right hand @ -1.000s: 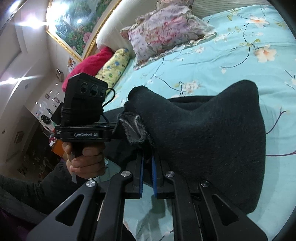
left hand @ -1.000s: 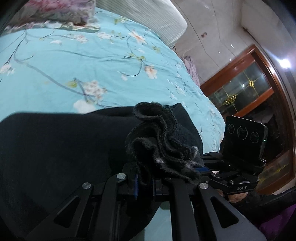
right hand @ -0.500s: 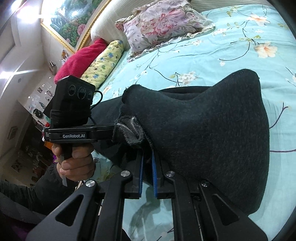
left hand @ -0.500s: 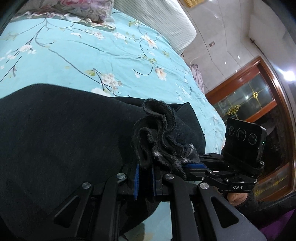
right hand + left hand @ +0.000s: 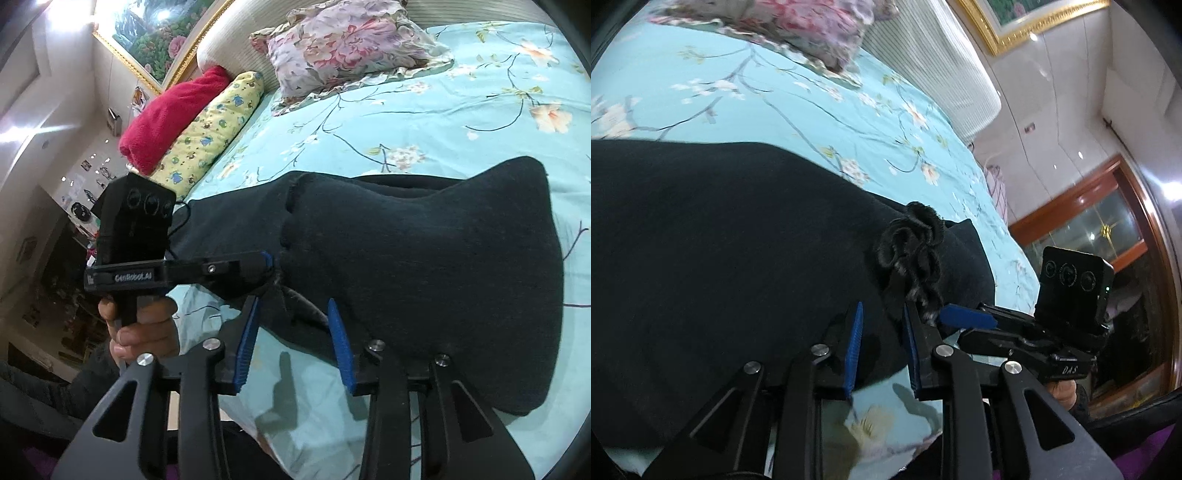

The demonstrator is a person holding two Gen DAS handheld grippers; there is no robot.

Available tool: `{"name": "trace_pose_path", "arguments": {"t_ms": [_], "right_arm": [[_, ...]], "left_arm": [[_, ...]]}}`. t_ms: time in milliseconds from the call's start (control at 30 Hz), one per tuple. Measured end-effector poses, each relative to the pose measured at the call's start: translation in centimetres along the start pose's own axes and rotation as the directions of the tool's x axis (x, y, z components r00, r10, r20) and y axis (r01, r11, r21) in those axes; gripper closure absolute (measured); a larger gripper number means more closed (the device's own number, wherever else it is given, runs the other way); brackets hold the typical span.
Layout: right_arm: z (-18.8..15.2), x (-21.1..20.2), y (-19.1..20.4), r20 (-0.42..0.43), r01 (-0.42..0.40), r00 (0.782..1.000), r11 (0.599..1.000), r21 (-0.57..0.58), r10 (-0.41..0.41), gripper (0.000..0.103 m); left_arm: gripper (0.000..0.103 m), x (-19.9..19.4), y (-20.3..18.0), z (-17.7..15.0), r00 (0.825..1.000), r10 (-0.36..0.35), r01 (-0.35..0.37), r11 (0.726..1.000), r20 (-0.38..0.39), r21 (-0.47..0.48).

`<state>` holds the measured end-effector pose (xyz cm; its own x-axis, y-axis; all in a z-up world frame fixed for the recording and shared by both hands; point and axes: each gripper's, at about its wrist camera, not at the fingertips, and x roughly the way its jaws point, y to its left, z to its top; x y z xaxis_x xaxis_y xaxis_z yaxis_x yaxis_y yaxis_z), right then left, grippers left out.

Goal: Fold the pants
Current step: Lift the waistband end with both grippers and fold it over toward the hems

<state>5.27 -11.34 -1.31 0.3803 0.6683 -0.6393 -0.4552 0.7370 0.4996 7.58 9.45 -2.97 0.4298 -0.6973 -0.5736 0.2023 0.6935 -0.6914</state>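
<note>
Both of my hand-held grippers stand spread over a pair of black pants (image 5: 424, 266) on a bed. The pants lie in a folded heap on the turquoise floral bedsheet (image 5: 461, 110), near the edge closest to me.

Left wrist view: my left gripper (image 5: 881, 332) has its 2 blue-padded fingers (image 5: 854, 347) parted, gripping nothing. A ruffled bunch of the pants' fleecy edge (image 5: 912, 251) rises just beyond the tips; the right-hand finger may be brushing it, though the blur there makes contact hard to judge. My right gripper (image 5: 967, 318) reaches in from the right with its black camera box (image 5: 1073, 284) on top.

Right wrist view: my right gripper (image 5: 293, 332) is likewise spread wide, its blue pads (image 5: 340, 343) apart, with the hem of the pants lying between the tips. My left gripper (image 5: 264, 260) comes in from the left, its tip at the cloth's edge, my left hand (image 5: 144, 332) wrapped round its handle.

At the head of the bed a floral pillow (image 5: 343, 44) lies flat, with a yellow patterned bolster (image 5: 214, 129) and a red blanket roll (image 5: 173, 118) beside it
</note>
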Motion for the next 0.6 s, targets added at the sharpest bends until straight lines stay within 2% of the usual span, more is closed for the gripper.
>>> {"name": "trace_pose_path", "arguments": {"t_ms": [267, 300, 400, 600], "right_arm": [[0.4, 0.5, 2.2, -0.011, -0.032, 0.999, 0.998, -0.050, 0.031, 0.061], [0.6, 0.6, 2.5, -0.012, -0.034, 0.999, 0.998, -0.056, 0.033, 0.061], [1.0, 1.0, 3.2, -0.018, -0.043, 0.999, 0.996, -0.073, 0.042, 0.060], [1.9, 2.1, 4.4, -0.033, -0.059, 0.998, 0.993, -0.101, 0.055, 0.060]], "left_arm": [[0.081, -3.9, 1.5, -2.3, 0.996, 0.050, -0.044, 0.996, 0.076, -0.077], [0.080, -4.5, 1.6, -2.6, 0.994, 0.061, -0.052, 0.994, 0.093, -0.092], [0.067, -6.2, 1.7, -3.4, 0.984, 0.102, -0.084, 0.989, 0.149, -0.123], [0.066, -8.6, 2.2, -4.9, 0.970, 0.140, -0.107, 0.980, 0.197, -0.168]]}}
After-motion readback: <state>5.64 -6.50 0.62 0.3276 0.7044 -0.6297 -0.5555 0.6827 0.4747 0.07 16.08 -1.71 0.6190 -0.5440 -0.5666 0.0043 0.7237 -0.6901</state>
